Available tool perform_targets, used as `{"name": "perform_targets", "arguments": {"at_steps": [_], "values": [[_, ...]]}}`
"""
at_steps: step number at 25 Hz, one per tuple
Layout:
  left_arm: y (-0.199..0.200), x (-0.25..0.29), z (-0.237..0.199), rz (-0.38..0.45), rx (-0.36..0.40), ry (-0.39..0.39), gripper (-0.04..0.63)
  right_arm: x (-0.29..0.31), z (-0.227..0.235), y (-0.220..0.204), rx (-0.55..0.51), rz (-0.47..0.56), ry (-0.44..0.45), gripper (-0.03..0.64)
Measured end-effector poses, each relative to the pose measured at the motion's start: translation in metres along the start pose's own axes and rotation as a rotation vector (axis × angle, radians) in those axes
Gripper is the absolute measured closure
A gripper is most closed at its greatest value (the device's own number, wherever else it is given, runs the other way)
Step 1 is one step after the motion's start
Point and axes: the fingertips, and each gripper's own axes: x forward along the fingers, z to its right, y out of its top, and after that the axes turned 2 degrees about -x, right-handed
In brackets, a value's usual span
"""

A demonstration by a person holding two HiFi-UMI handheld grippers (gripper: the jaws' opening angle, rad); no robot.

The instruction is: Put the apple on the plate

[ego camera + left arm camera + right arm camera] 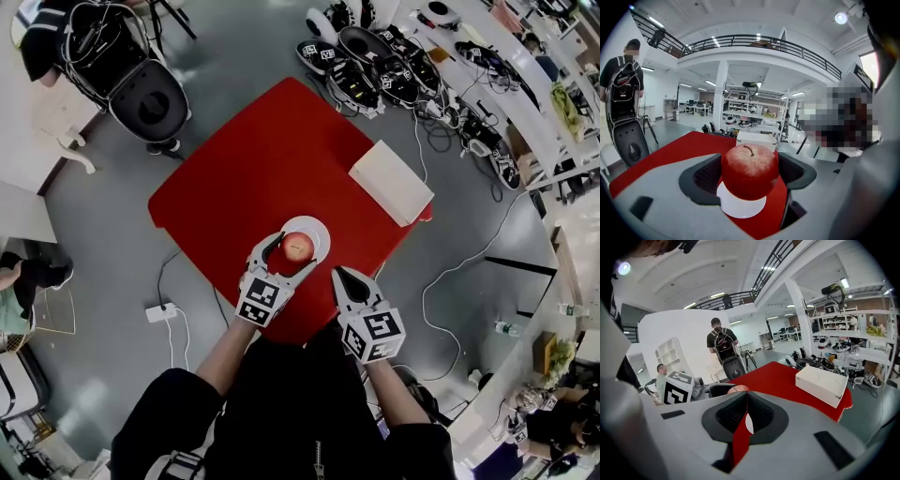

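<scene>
A red apple (pixel 298 246) is held over a white plate (pixel 320 228) on a red table (pixel 281 141).

The apple is clamped, stem up, between the dark pads of the left gripper (pixel 291 251), whose jaws are spread to the fruit's width. The plate lies directly beneath it, near the table's near edge; whether fruit and plate touch cannot be told. The right gripper (pixel 339 275) is held just beside the plate, its jaws brought together with nothing between them. A white box (pixel 391 181) lies well apart, at the table's right corner.
</scene>
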Motion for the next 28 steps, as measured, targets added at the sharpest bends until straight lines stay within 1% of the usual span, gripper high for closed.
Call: {"name": "perform_targets", "arguments": {"at_steps": [5, 16, 22, 28], "values": [[-0.014, 0.025, -0.006, 0.020, -0.043, 0.023, 0.210, 0.009, 0.007, -0.006, 0.012, -0.025, 0.009, 0.604], [-0.059, 0.070, -0.033, -0.046, -0.047, 0.071, 0.210, 0.025, 0.012, -0.018, 0.024, -0.079, 0.034, 0.604], [-0.078, 0.089, -0.034, -0.081, -0.057, 0.063, 0.210, 0.025, 0.022, -0.024, 0.035, -0.103, 0.025, 0.604], [-0.090, 0.100, -0.034, -0.110, -0.048, 0.076, 0.210, 0.022, 0.031, -0.026, 0.048, -0.112, 0.016, 0.604]]}}
